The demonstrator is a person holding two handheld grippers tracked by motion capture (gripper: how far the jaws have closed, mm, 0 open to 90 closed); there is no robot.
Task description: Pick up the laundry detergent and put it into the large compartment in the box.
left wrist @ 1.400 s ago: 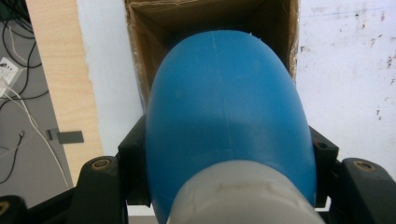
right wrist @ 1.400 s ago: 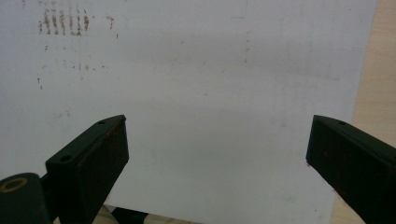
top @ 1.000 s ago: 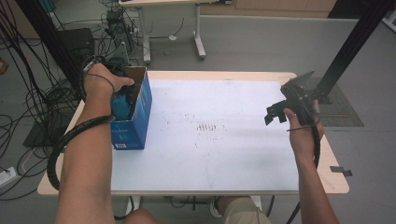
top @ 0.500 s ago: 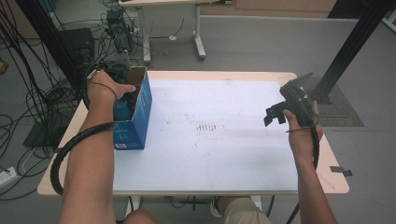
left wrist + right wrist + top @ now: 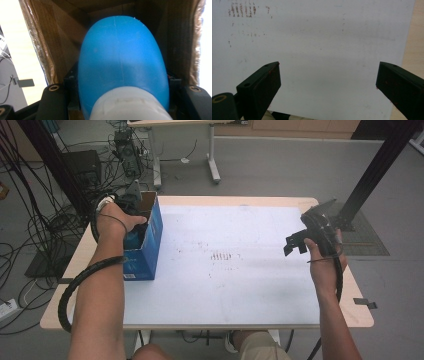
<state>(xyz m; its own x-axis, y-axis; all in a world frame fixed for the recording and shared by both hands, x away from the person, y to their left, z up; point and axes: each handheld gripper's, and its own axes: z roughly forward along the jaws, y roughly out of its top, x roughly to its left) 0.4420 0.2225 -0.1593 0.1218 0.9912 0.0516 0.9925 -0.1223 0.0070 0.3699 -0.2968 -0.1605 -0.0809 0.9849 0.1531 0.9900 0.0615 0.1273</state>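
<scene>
Since the earlier frame our left hand has dropped a bit further into the blue cardboard box [image 5: 146, 251]; the right one hasn't budged.

So here's where we're at. Left gripper [image 5: 131, 222] is down inside the box, and its jaws are clamped on a blue plastic bottle [image 5: 121, 65] with a white cap [image 5: 128, 103]. From the left gripper view, the cap end sits right back by the gripper body and the rounded blue end points straight ahead of the jaws, deeper into the box. That puts the bottle's long axis in line with the gripper, aimed at the box's brown inner walls [image 5: 57, 45]. We can't tell whether the blue end is touching the box bottom yet.

That's the bit the next move hangs on, we reckon: the bottle goes along the gripper's own line, with cardboard close on both sides of the jaws, so not much room to wander sideways.

Right gripper [image 5: 312, 237] hangs well apart over the far side of the white mat [image 5: 240, 285], jaws spread wide with nothing between them. Left hand is clearly the nearer one.
</scene>
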